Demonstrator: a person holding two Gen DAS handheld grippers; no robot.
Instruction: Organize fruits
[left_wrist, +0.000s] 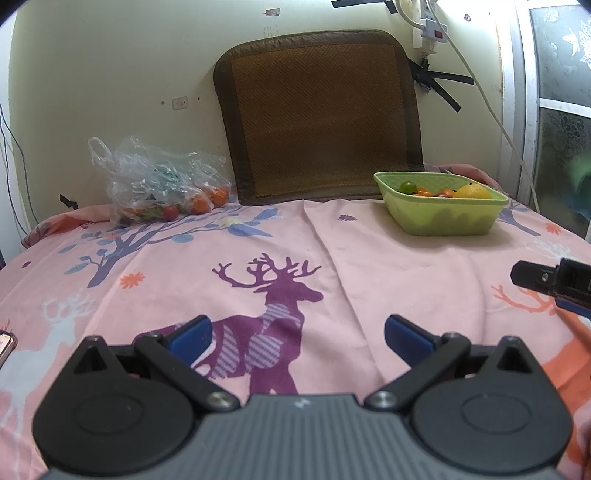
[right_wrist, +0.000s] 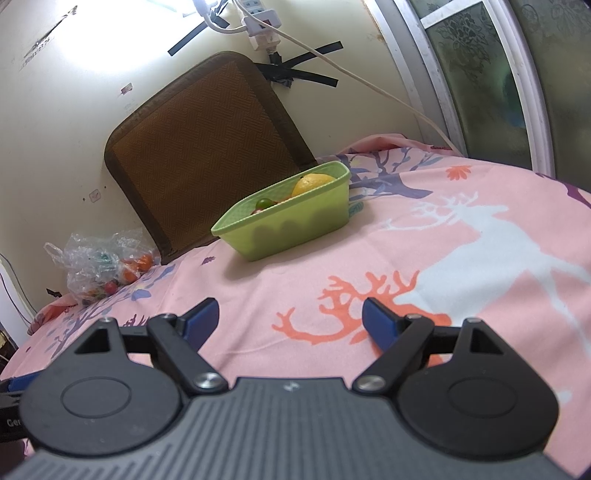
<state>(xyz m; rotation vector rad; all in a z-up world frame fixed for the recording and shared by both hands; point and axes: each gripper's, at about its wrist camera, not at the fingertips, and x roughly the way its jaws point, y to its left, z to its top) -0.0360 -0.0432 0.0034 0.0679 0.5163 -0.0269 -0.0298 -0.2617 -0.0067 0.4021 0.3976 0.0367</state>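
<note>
A green plastic basket sits at the back right of the pink cloth and holds a yellow lemon, a green fruit and small orange and red fruits. At the back left lies a clear plastic bag with small orange and red fruits in it. My left gripper is open over the purple deer print, far from both. My right gripper is open over the orange deer print, short of the basket. Its tip shows at the left view's right edge.
A brown woven mat leans on the wall behind the basket. A power strip with a white cable hangs on the wall. A window frame stands at the right. The cloth drops off at its edges.
</note>
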